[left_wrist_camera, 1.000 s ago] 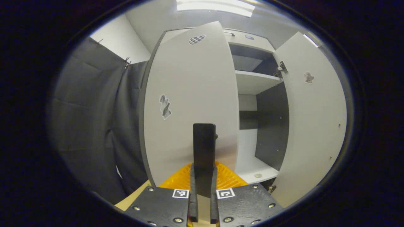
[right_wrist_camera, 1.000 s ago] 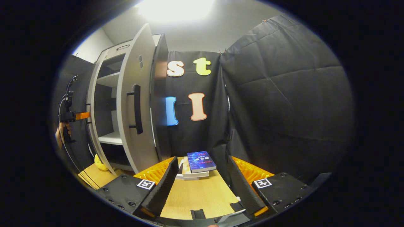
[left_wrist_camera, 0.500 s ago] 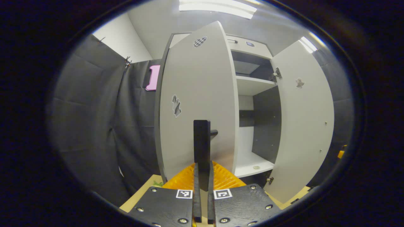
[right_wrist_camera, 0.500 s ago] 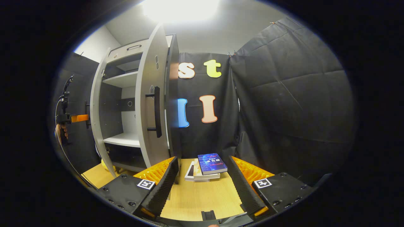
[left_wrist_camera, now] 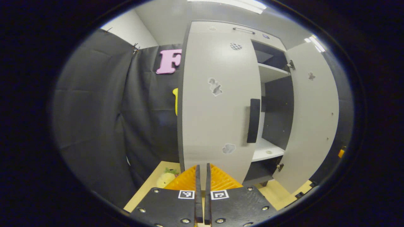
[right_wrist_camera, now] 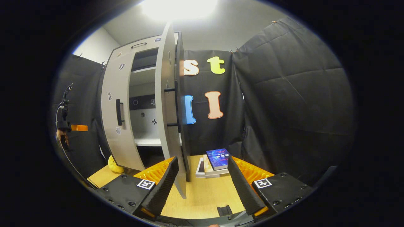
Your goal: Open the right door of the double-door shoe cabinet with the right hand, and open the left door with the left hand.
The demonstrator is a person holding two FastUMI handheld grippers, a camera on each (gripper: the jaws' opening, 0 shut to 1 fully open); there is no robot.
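Wooden floor (right_wrist_camera: 202, 195), both doors (left_wrist_camera: 217, 104) ajar.

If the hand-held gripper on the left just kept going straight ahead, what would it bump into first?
Probably the left door of the shoe cabinet. The left hand-held gripper, fingers nearly together, points at its lower front, left of the handle; depth is unclear.

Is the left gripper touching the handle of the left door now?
Apart. In the left gripper view, the left gripper has its fingers together low in the picture, and the handle sits farther off on the left door, with bare door panel between them.
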